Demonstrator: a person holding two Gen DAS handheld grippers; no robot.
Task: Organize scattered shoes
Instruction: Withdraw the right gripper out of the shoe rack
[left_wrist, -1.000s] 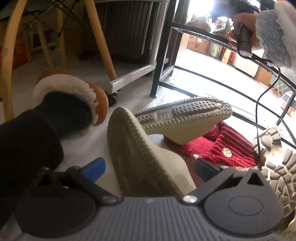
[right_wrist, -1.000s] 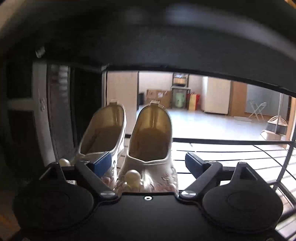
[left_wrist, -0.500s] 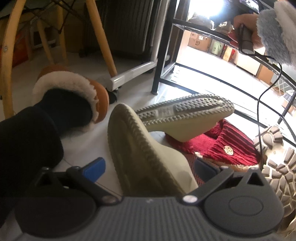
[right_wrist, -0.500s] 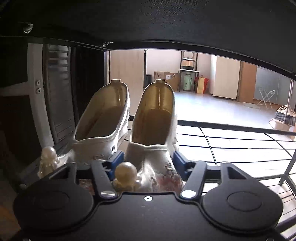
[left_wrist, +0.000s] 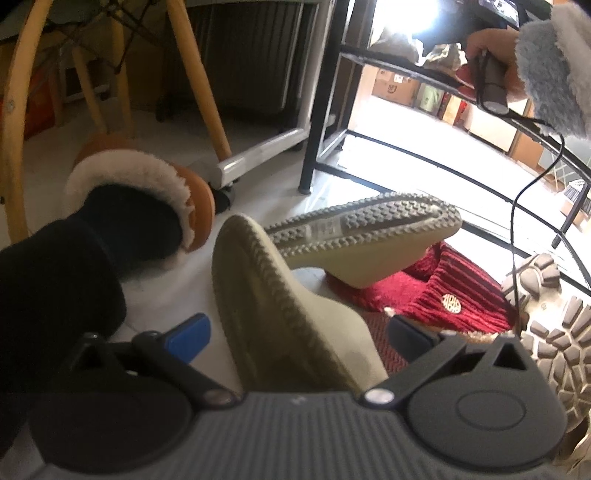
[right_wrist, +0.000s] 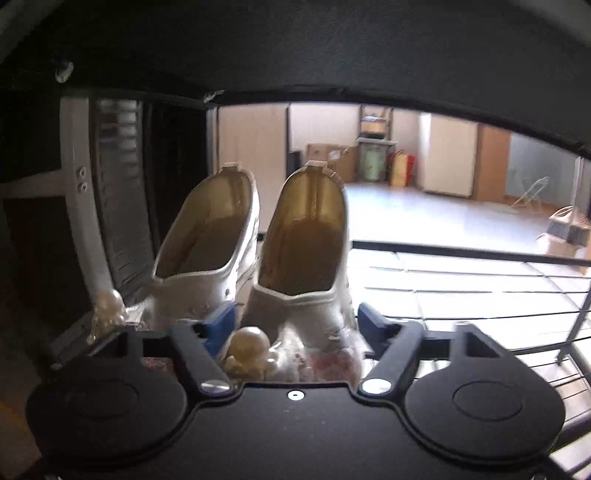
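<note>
A beige shoe (left_wrist: 280, 317) lies on the floor with its sole turned up, between the fingers of my open left gripper (left_wrist: 297, 336); the left pad stands clear of it. A second beige shoe (left_wrist: 369, 225) lies sole-up just beyond, resting on a red slipper (left_wrist: 450, 295). On the black rack shelf (right_wrist: 461, 295) two white pearl-trimmed shoes stand side by side, heels away. My right gripper (right_wrist: 295, 321) straddles the toe of the right white shoe (right_wrist: 306, 236), jaws slightly apart from its sides. The left white shoe (right_wrist: 210, 236) stands beside it.
A person's black-clad leg (left_wrist: 55, 277) in a brown fur-lined slipper (left_wrist: 147, 177) stands left of the beige shoes. A lug-soled boot (left_wrist: 554, 332) lies at the right. Wooden chair legs (left_wrist: 195, 74) and the black shoe rack frame (left_wrist: 325, 110) stand behind. A hand (left_wrist: 491, 74) holds the other gripper.
The right gripper closed around the right white shoe's toe from wide open, then widened a little. The left gripper stayed open over the beige shoe, with only a slight drift.
</note>
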